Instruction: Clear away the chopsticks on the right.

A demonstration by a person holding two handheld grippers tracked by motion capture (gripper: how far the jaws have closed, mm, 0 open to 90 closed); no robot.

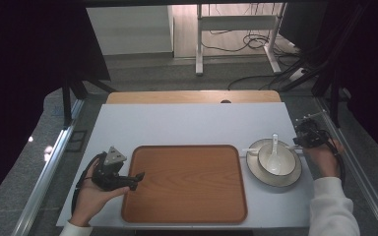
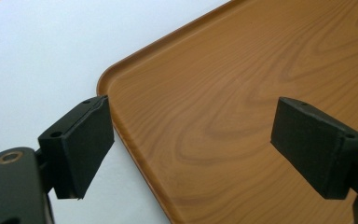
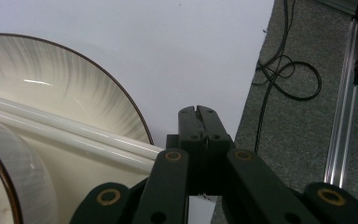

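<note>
Resting at the counter's right, the cream ceramic plate (image 1: 274, 169) bearing bowl and spoon looks heavy, slippery, breakable; grip its rim. Right claw (image 3: 198, 111) is clenched, empty; left claw (image 2: 186, 149) released.

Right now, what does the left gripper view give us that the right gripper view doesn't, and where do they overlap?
Left gripper view: the rectangular brown wooden tray and the left tool with jaws wide apart, straddling the tray's rim. Right gripper view: the round cream plate, white chopsticks lying across it, the right tool shut, and grey floor with cables. Shared: the white tabletop.
</note>
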